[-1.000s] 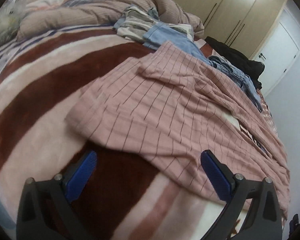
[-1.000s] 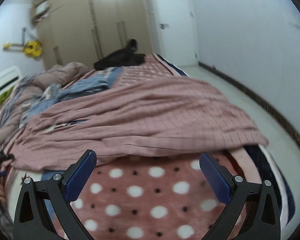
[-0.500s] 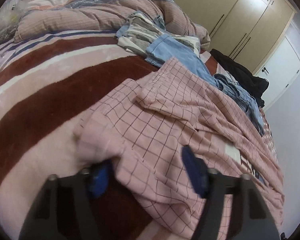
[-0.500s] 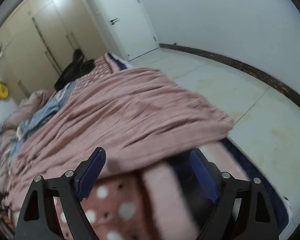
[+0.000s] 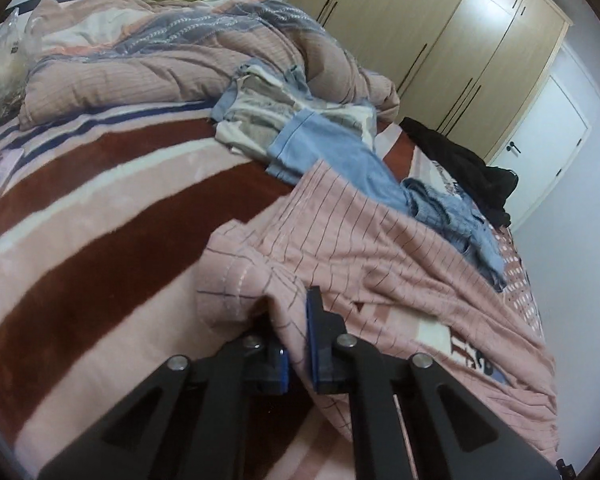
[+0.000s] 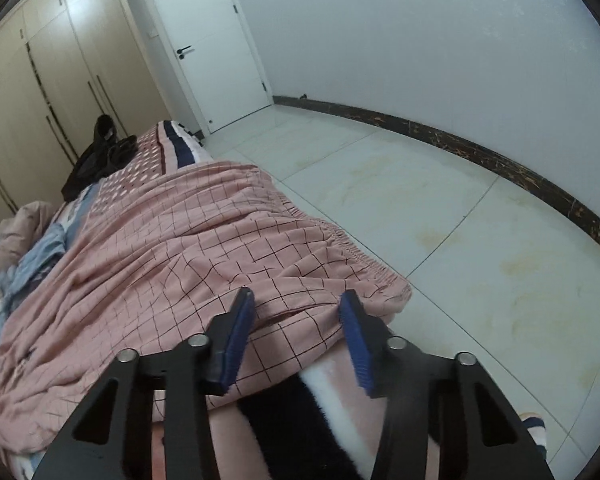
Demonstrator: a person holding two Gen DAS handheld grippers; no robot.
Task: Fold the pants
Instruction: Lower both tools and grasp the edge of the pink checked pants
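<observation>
The pink checked pants [image 5: 380,256] lie spread across the bed. My left gripper [image 5: 296,340] is shut on a bunched fold at the leg end of the pants. In the right wrist view the pants [image 6: 160,264] reach the bed's edge, with the elastic waistband [image 6: 360,260] hanging by the floor. My right gripper [image 6: 300,320] is partly closed around the waistband corner, the blue pads [image 6: 236,336] still apart, cloth between them.
A brown and pink striped blanket [image 5: 100,216] covers the bed. Blue jeans [image 5: 340,160] and other clothes lie beyond the pants, a crumpled duvet [image 5: 180,64] behind them. Black clothing [image 5: 460,160] sits near the wardrobes [image 5: 440,28]. Tiled floor [image 6: 460,200] lies right of the bed.
My left gripper moved forward and shut on the pants' leg end. My right gripper moved to the waistband corner and narrowed around it.
</observation>
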